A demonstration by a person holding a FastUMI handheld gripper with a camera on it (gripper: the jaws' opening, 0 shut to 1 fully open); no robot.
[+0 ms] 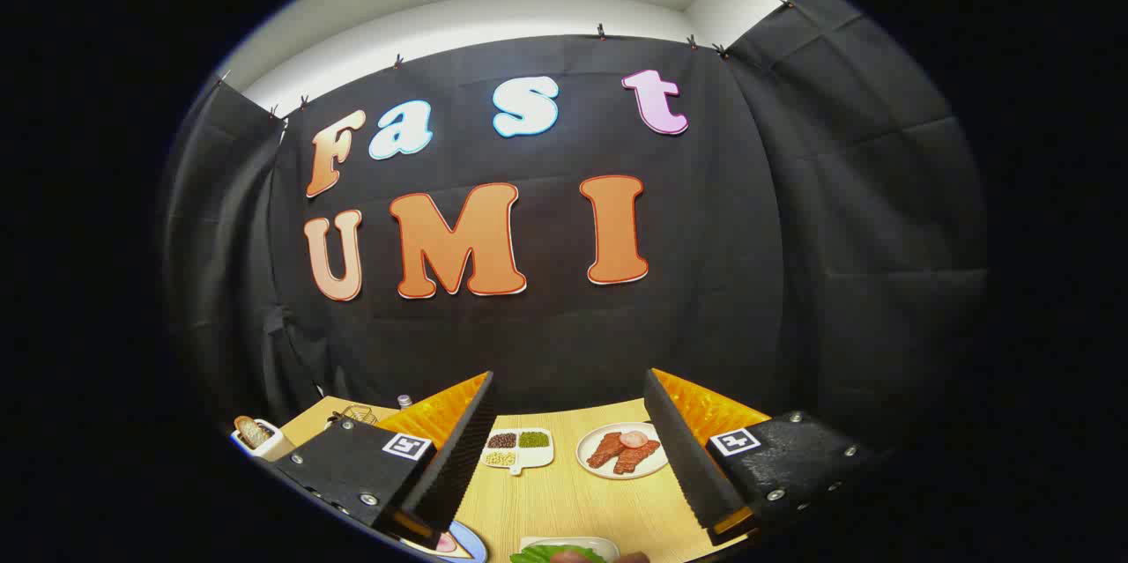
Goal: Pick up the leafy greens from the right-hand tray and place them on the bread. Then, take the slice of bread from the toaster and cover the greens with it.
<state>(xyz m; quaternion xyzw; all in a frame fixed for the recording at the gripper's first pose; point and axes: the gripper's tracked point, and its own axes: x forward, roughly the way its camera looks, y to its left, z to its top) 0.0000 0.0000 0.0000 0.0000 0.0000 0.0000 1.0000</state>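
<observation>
The leafy greens [555, 553] and their tray [571, 542] are cut off nearest; the left finger [458, 448] hides most of a blue-rimmed plate [465, 543].

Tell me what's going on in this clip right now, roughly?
A hand-held gripper hangs above a wooden table, its fingers spread wide and holding nothing. Close under the fingers lie the leafy greens on a tray, not yet picked up. Beyond the fingers sit a divided dish of beans and a plate of meat slices. Off past the left finger, the toaster has a slice of bread standing in it. The sandwich task looks barely begun.
</observation>
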